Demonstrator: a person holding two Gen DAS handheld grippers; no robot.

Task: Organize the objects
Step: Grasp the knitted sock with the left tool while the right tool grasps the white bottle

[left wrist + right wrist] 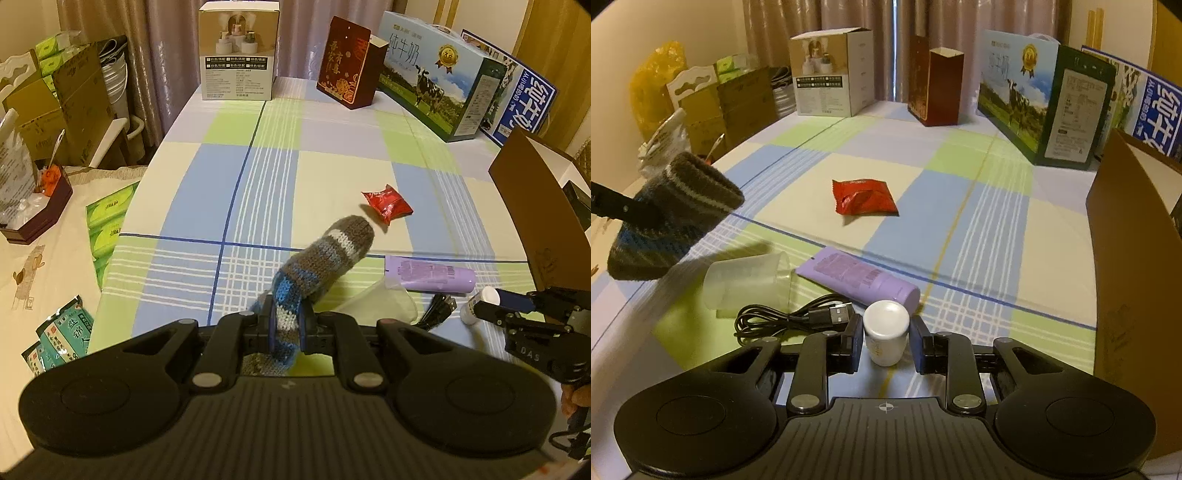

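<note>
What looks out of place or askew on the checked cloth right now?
The clear plastic cup lies tipped on its side beside the black USB cable, nothing visibly spilled. The purple tube also lies flat, and the red snack packet sits alone mid-table. The knitted sock hangs from the left tool.

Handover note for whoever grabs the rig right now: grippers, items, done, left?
Left gripper: shut on the knitted sock, lifted off the table.
Right gripper: fingers on either side of the small white bottle, which stands on the table; small gaps show, so not yet gripped.
Still lying on the table: red snack packet, purple tube, clear plastic cup on its side, black USB cable.
An open brown box stands at the right edge.
Done: sock picked up. Left: place the sock, grip the bottle, sort the rest.
</note>
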